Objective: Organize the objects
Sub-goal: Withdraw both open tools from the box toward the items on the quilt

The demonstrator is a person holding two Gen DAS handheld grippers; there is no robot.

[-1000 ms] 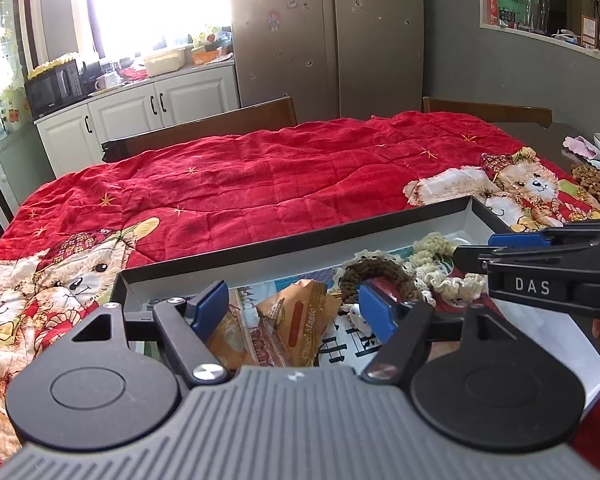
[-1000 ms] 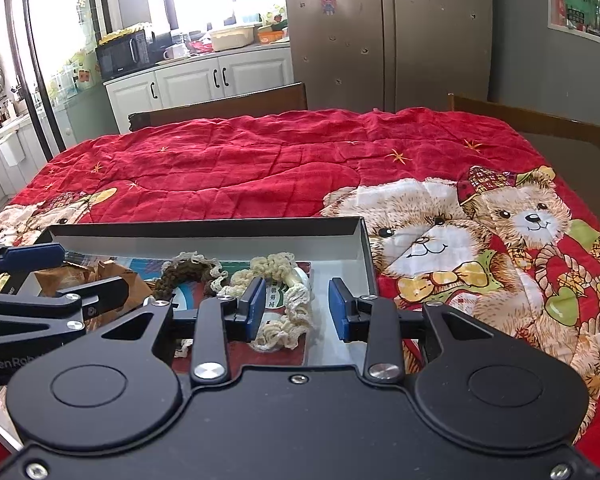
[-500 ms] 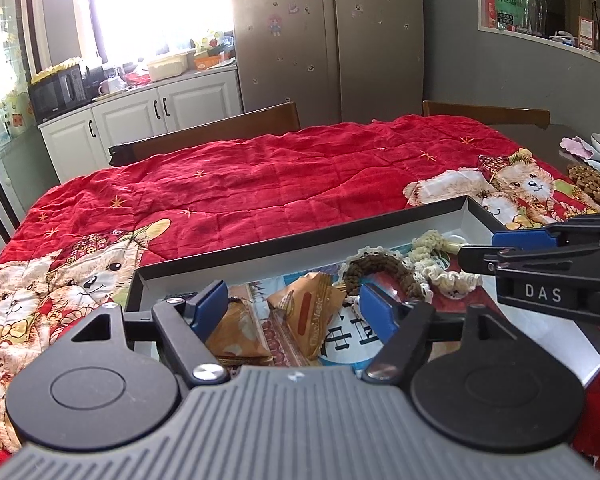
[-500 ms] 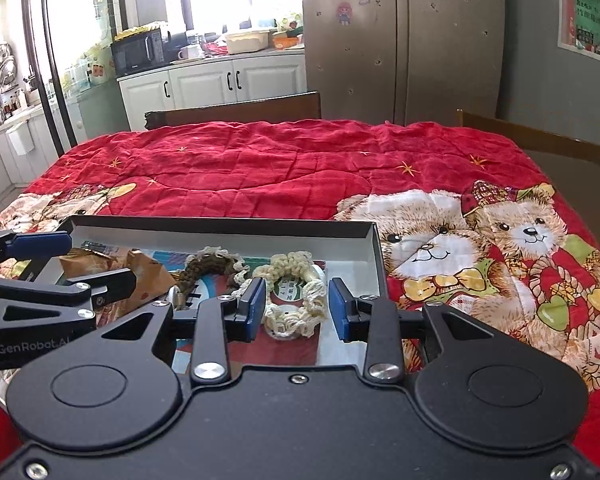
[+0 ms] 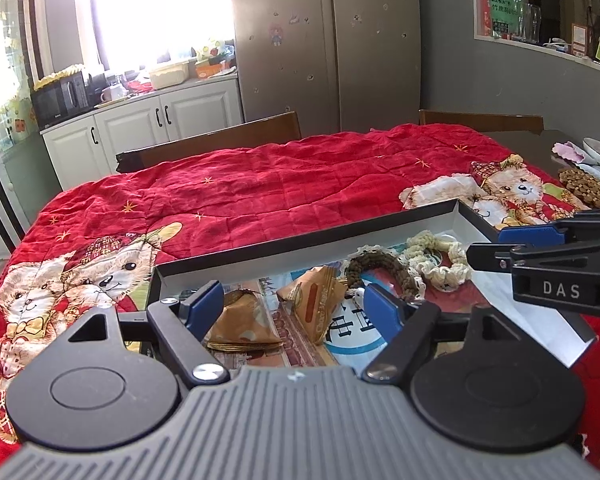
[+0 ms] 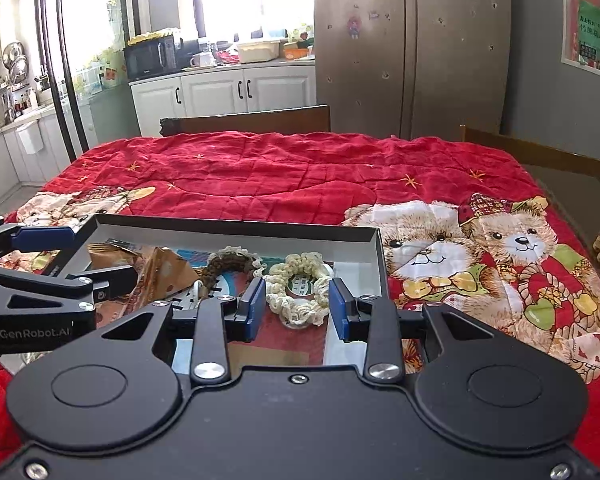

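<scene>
On the red-quilted counter (image 6: pixel 284 176), sorted items are kept in a tray (image 6: pixel 374 264); both tongs (image 5: pixel 294 308) (image 6: pixel 298 312) are held apart, empty, left opening.

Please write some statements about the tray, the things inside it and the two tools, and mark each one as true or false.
1. The tray lies on a red quilt printed with teddy bears. True.
2. The cream crocheted ring is outside the tray, on the quilt. False: it lies inside the tray.
3. The left tool holds a brown snack packet. False: its jaws are opening and grip nothing; the packets lie in the tray beyond them.
4. A dark brown crocheted ring lies beside the cream one. True.
5. The right tool is clamped on the tray's edge. False: its jaws are apart and hold nothing.
</scene>
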